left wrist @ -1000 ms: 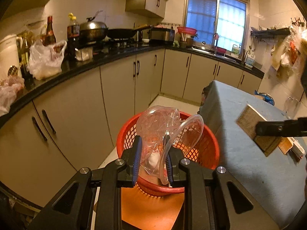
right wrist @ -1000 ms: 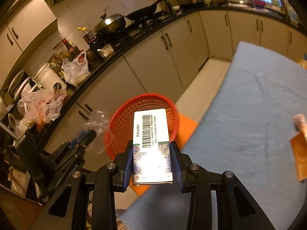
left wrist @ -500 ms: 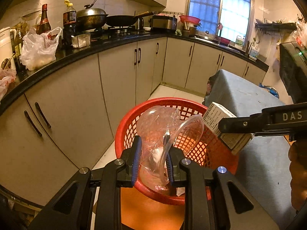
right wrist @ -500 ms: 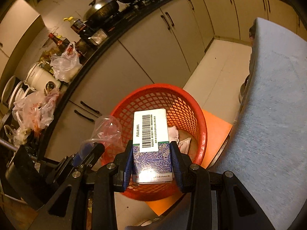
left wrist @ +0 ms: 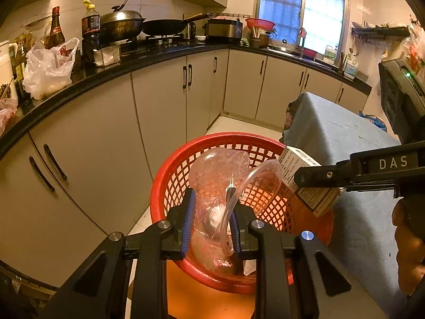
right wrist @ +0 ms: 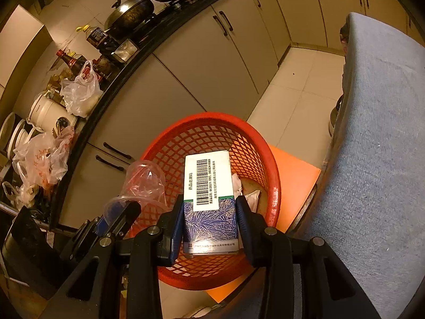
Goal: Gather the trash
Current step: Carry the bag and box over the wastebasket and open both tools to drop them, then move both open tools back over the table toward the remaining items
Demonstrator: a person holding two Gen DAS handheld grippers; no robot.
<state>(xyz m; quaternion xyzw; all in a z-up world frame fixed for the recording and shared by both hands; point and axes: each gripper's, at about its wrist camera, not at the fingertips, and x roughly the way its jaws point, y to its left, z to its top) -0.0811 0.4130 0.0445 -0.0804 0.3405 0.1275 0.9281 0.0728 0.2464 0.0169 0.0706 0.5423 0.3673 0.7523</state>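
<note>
on the far left a black kitchen counter [left wrist: 111, 66] runs along the wall, carrying a white plastic bag [left wrist: 46, 69], dark bottles [left wrist: 90, 30], a lidded wok [left wrist: 120, 25] and a frying pan [left wrist: 164, 25], with pale cabinet doors [left wrist: 159, 101] below it.

in the middle sits the red mesh basket [left wrist: 172, 175] on an orange mat [right wrist: 294, 170] on the tiled floor. crumpled white paper [right wrist: 249, 196] lies inside it, near the bottom.

the left gripper [left wrist: 211, 212] is clenched on a crushed clear plastic cup [left wrist: 220, 175]; the cup is squeezed between the blue pads and sticks up above the basket's near side, its bent rim curling toward the right. in the right wrist view the same cup [right wrist: 144, 183] hangs just over the basket's left rim [right wrist: 159, 143].

further right, the right gripper [right wrist: 209, 218] is grasping a small carton [right wrist: 208, 186] with a barcode label and a blue leaf pattern, both pads pressed flat on its sides. the carton is held over the open basket, above the paper scraps. in the left wrist view the carton [left wrist: 294, 160] shows tilted at the basket's right edge, pinched by the black finger of the right gripper [left wrist: 318, 176].

on the far right stands the table [right wrist: 377, 133] under a grey-blue cloth, its edge just beside the basket and mat.
</note>
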